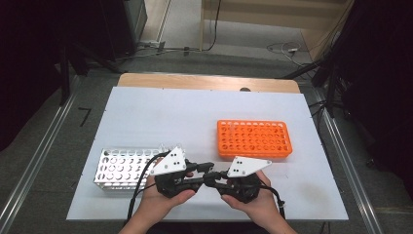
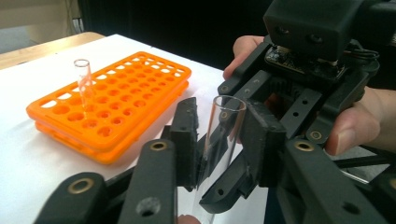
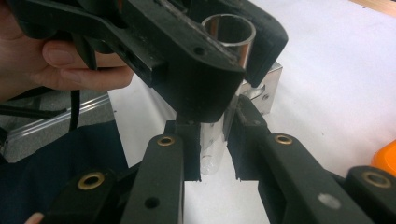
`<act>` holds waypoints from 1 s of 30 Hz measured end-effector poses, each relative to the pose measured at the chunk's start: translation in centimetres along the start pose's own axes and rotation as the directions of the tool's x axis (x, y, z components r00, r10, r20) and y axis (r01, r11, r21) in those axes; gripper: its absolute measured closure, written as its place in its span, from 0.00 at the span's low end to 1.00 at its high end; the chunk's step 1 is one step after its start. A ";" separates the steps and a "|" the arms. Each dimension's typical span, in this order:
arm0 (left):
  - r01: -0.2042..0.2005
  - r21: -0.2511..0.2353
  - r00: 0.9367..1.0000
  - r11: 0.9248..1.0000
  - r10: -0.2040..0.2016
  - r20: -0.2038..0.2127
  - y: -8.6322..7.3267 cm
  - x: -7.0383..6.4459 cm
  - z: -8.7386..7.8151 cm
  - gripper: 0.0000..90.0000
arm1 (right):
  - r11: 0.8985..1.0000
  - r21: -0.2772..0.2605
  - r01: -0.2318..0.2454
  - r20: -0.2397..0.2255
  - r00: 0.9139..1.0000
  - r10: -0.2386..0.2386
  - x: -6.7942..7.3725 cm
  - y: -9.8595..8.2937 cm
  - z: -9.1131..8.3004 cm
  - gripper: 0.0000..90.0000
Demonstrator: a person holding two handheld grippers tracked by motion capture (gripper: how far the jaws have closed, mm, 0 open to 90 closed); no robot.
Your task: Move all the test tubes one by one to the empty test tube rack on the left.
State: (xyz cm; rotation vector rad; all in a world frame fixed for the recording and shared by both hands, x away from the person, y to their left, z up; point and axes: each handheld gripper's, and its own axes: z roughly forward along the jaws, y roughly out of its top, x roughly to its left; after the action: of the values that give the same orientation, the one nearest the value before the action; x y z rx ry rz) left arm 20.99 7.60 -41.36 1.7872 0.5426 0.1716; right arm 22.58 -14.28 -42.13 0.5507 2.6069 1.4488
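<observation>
Glass test tube [image 2: 219,140] stands upright between both tongs at the table's near edge. Left gripper [image 1: 207,168] clamps its upper part; right gripper [image 1: 213,179] has its jaws closed on the lower end. White rack [image 1: 119,168] sits left of them, orange rack [image 1: 253,139] beyond to the right, holding another tube [image 2: 84,86].

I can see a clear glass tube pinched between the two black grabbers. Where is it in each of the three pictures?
High view: the glass tube is hard to make out, low centre where the two grippers meet.
Left gripper view: centre, upright, open mouth up, between the black jaws.
Right gripper view: centre, mouth near the top, rounded bottom between the lower jaws.
Shared landmark: the orange rack, also at left in the left gripper view.
</observation>
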 end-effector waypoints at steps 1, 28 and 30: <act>0.000 0.001 1.000 1.000 0.000 0.001 0.0 0.0 0.0 0.80 | 1.000 0.000 -0.001 -0.001 1.000 0.001 0.0 0.0 0.0 0.82; -0.016 -0.009 0.999 1.000 0.015 -0.052 0.1 0.3 -0.7 0.84 | 1.000 -0.022 -0.020 -0.019 1.000 0.019 -0.4 -0.3 -0.2 0.55; -0.014 -0.014 0.998 1.000 0.013 -0.059 0.2 0.4 -0.8 0.84 | 0.999 -0.031 -0.018 -0.011 1.000 0.018 -0.5 -0.4 -0.3 0.48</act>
State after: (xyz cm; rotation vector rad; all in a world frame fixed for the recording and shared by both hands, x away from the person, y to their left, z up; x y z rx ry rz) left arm 21.06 8.49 -41.03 1.7769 0.5698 0.2373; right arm 22.85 -14.85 -42.33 0.5658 2.5893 1.4988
